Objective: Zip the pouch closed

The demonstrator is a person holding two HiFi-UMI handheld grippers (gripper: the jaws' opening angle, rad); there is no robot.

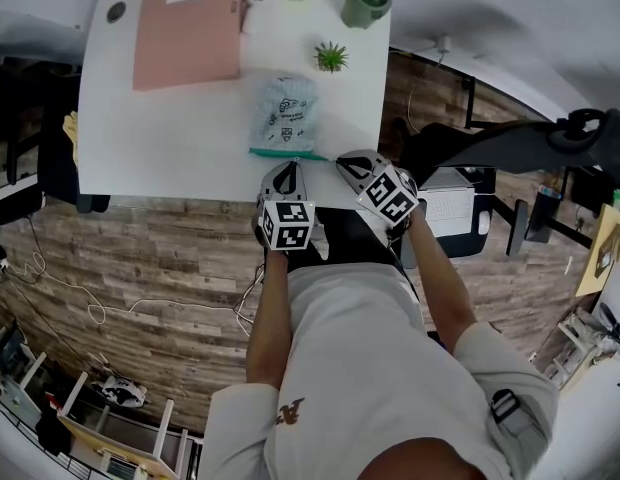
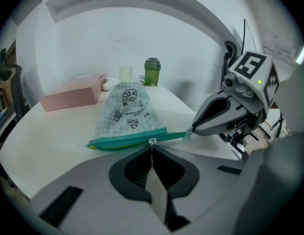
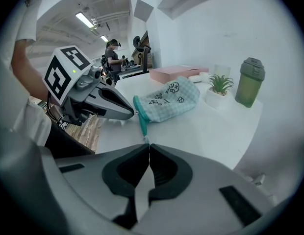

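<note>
A checked pouch (image 1: 283, 113) lies on the white table (image 1: 170, 138), its teal zipper edge (image 1: 288, 153) at 6 o'clock, along the table's near rim. The left gripper (image 1: 284, 167) meets that edge from 6 o'clock, near its middle. The right gripper (image 1: 342, 160) meets its 3 o'clock end. A small plant (image 1: 331, 57) stands at 1 o'clock of the pouch, with a green bottle (image 1: 366, 1) beyond it. A pink box (image 1: 188, 26) lies at 11 o'clock.

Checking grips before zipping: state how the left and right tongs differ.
The left tongs pinch the zipper pull partway along the teal zipper; the right tongs pinch the zipper's end tab. The left tongs face the pouch mouth; the right tongs sit beyond its corner. Both are shut.
</note>
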